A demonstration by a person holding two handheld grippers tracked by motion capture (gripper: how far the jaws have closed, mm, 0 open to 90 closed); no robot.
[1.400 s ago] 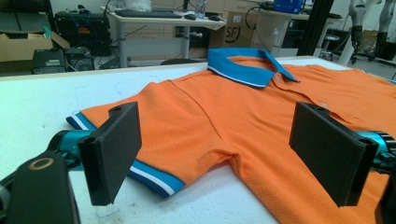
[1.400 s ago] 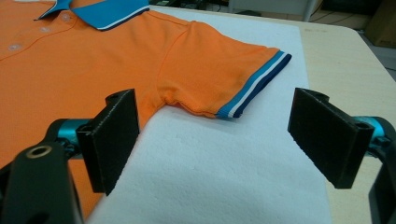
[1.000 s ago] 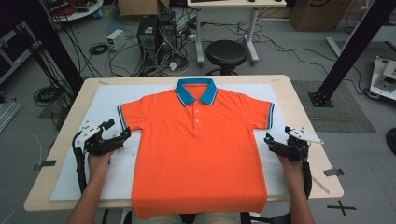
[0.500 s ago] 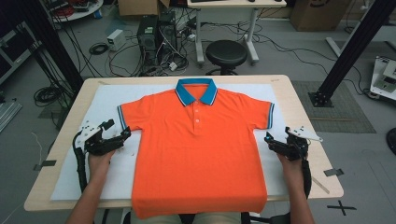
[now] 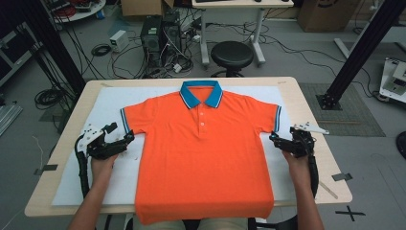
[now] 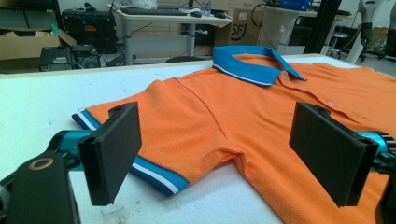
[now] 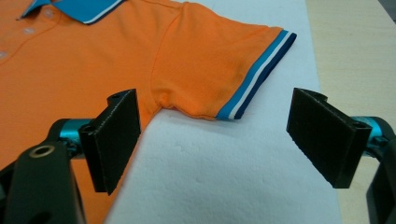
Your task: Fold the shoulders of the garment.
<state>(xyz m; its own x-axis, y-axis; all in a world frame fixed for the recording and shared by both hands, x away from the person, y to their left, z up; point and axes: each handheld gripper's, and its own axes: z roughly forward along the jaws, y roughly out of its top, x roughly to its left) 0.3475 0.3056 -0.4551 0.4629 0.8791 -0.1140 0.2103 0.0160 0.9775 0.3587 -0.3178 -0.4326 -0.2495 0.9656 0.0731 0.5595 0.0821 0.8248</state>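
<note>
Lying flat, front up, on the white foam mat (image 5: 115,108): orange knit polo shirt with blue collar (image 5: 203,153), spread for folding. Flanking it at sleeve height, left gripper (image 5: 128,139) and right gripper (image 5: 273,138), jaws gaping wide, gripping nothing. Leaving bare mat beside both striped cuffs for sliding under.
</note>
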